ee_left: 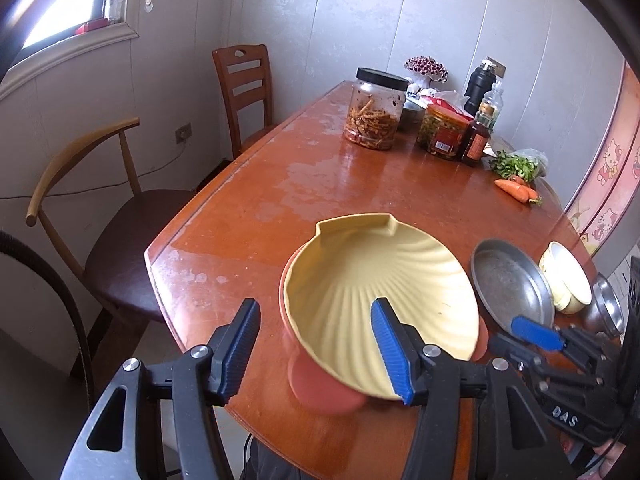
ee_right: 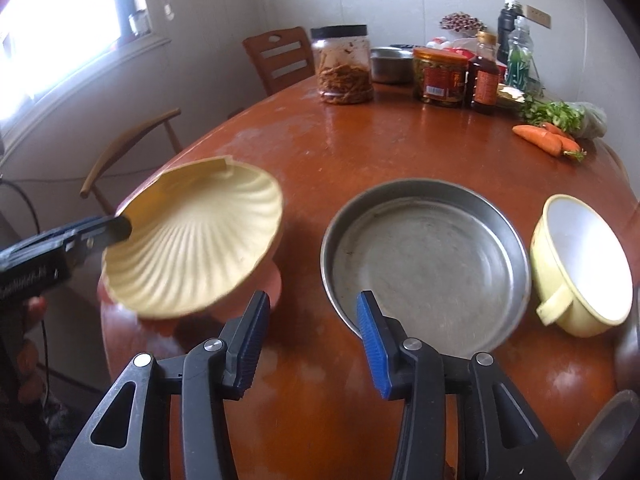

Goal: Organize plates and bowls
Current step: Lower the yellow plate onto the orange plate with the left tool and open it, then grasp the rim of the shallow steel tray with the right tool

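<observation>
**Shell dish tilting over a pink one, steel pan waiting beside**

The left gripper (ee_left: 316,354) is standing with its jaws spread — the yellow shell-shaped dish (ee_left: 380,304) is sitting tilted near the table (ee_left: 280,184) edge, its near rim between the blue pads; whether they are pressing on it, I cannot tell. Under it, a pink dish (ee_left: 320,388) is showing, blurred. The right gripper (ee_right: 312,344) is hovering with jaws apart and nothing between them, just before the near rim of an empty steel pan (ee_right: 428,264). Touching the pan's right side, a pale yellow cup (ee_right: 580,264) is lying tipped, empty inside. Further back, a black-lidded jar (ee_left: 376,110) is holding brownish strips — beside it a red-labelled jar (ee_left: 444,132) and a dark bottle (ee_left: 476,140). Carrots (ee_left: 516,190) are lying at the far right.
</observation>
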### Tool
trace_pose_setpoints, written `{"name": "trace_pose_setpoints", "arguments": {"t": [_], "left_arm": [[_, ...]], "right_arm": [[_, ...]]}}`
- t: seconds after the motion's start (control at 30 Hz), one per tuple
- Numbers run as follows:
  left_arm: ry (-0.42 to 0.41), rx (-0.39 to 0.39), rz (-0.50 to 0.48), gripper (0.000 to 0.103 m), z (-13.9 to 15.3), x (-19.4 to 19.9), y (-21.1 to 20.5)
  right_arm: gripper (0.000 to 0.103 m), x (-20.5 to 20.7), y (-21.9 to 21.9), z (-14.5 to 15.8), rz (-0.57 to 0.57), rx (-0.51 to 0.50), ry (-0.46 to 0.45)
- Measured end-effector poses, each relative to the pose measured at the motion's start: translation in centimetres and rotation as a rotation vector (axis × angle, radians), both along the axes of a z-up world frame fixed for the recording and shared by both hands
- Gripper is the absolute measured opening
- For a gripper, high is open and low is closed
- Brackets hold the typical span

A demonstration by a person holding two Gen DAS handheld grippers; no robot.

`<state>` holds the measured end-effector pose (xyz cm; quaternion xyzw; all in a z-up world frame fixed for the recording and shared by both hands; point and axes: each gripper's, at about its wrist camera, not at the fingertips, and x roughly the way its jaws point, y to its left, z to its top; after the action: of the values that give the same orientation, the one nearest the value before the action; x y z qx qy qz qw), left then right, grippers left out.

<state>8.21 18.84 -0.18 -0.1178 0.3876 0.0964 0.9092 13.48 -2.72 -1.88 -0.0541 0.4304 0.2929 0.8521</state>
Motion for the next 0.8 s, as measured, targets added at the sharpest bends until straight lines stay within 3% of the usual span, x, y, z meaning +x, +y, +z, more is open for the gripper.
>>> {"name": "trace_pose_setpoints", "arguments": {"t": [0.53,0.8], "left_arm": [[-0.012,-0.003,-0.120,0.057,0.4,-3.7,-5.0],[0.032,0.014,-0.211,0.057,-0.8,-4.4,-8.8]], "right_arm": [[0.047,-9.9,-2.9,0.5,0.172,-0.049,0.010],[0.047,-13.3,-2.9,0.3,0.234,-0.045,0.009]]}}
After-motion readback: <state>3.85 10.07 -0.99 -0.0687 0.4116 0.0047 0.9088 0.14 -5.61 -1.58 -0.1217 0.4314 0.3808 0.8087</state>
